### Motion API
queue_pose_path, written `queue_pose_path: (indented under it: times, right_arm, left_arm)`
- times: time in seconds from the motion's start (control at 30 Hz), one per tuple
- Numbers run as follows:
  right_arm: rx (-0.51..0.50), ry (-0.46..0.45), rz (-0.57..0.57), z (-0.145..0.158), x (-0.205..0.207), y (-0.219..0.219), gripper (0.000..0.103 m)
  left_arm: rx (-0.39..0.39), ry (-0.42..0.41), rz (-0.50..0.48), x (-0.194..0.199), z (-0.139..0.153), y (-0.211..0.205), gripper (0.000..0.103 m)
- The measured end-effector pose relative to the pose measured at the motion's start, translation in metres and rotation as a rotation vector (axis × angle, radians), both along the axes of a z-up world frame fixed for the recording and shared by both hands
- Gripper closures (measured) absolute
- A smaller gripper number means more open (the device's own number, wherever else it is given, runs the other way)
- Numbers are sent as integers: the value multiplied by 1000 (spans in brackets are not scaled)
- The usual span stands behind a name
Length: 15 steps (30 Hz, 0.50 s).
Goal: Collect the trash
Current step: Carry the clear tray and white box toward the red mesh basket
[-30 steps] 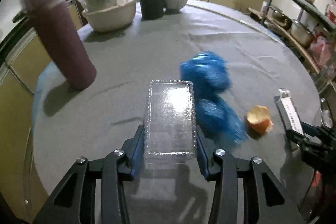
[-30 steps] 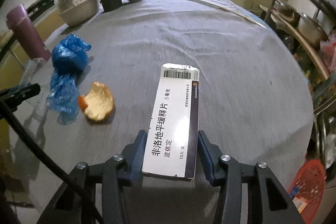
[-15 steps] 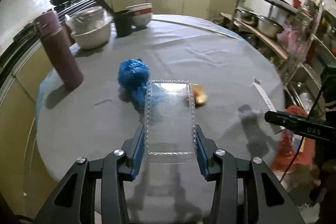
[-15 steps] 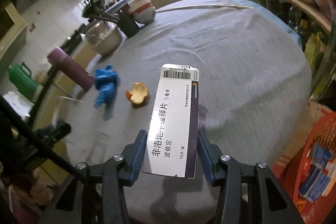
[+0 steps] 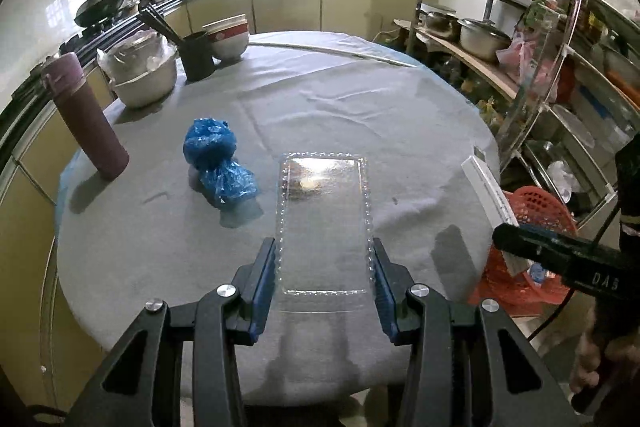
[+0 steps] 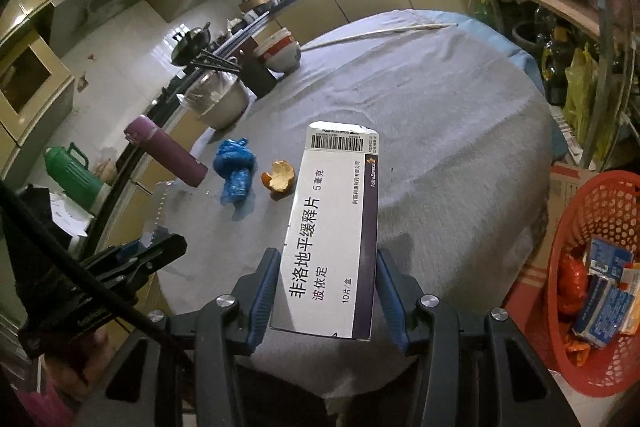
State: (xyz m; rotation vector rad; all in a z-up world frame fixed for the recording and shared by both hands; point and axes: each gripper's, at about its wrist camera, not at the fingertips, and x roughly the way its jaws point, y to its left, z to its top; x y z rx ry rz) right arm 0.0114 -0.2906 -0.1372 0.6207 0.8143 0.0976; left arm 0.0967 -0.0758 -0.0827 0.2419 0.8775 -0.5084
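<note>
My left gripper (image 5: pixel 324 267) is shut on a clear plastic tray (image 5: pixel 323 223), held above the round grey table (image 5: pixel 360 107). My right gripper (image 6: pixel 325 279) is shut on a white medicine box (image 6: pixel 334 227) with Chinese print, held above the table's near edge. The box also shows edge-on in the left wrist view (image 5: pixel 490 195). A crumpled blue plastic bag (image 5: pixel 218 163) lies on the table; it also shows in the right wrist view (image 6: pixel 236 169). An orange peel (image 6: pixel 279 177) lies beside it. A red basket (image 6: pixel 600 279) with several pieces of packaging stands on the floor at the right.
A purple flask (image 5: pixel 86 119), covered bowls (image 5: pixel 140 71), a black chopstick holder (image 5: pixel 198 55) and stacked bowls (image 5: pixel 230 39) stand at the table's far left. Metal shelves with pots (image 5: pixel 484 35) line the right side. The red basket shows in the left wrist view (image 5: pixel 536 211).
Both grippers have lifted and pulled back from the table with the tray and box still held. The right gripper has swung toward the basket side.
</note>
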Motion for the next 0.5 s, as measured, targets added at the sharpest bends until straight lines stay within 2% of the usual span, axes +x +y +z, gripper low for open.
queue_pose_path:
  times: [0.37,0.5]
  right_arm:
    - [-9,-4,-13,-8,-12,-9,52]
    - [-8,3,-20,-14,-17,-15,52]
  left_arm:
    - [118,-118,-30,-20,6,-30,57]
    - [168,-133,-52,-26,0,-43,57]
